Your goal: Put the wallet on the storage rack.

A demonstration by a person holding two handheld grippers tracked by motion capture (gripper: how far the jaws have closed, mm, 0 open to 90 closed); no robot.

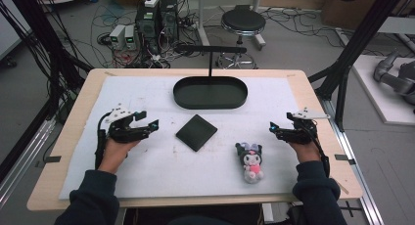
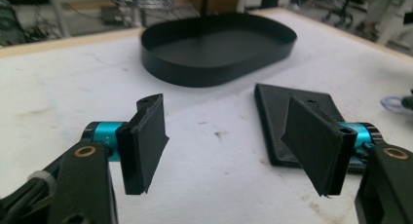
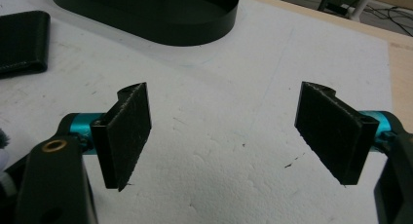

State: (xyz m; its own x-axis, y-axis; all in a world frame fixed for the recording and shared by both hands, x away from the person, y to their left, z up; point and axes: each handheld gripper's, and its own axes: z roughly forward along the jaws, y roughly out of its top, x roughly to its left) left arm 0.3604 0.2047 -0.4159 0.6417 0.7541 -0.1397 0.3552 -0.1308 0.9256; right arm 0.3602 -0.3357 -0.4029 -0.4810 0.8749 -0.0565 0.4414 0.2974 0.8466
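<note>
The high view looks forward and down from above the person's side of the bench [image 1: 73,137], far enough back to take in the whole white mat [image 1: 147,98], both forearms and the floor beyond.

The left gripper view sits low and close over the mat, looking along its own fingers [image 2: 146,141] across to the black oval tray [image 2: 219,48], with the flat black wallet [image 2: 277,107] just past the other finger.

The right gripper view rides equally low, tilted down on the mat between its fingers [image 3: 126,131].

All three views share the tray [image 3: 146,14] and the wallet [image 3: 22,39].
</note>
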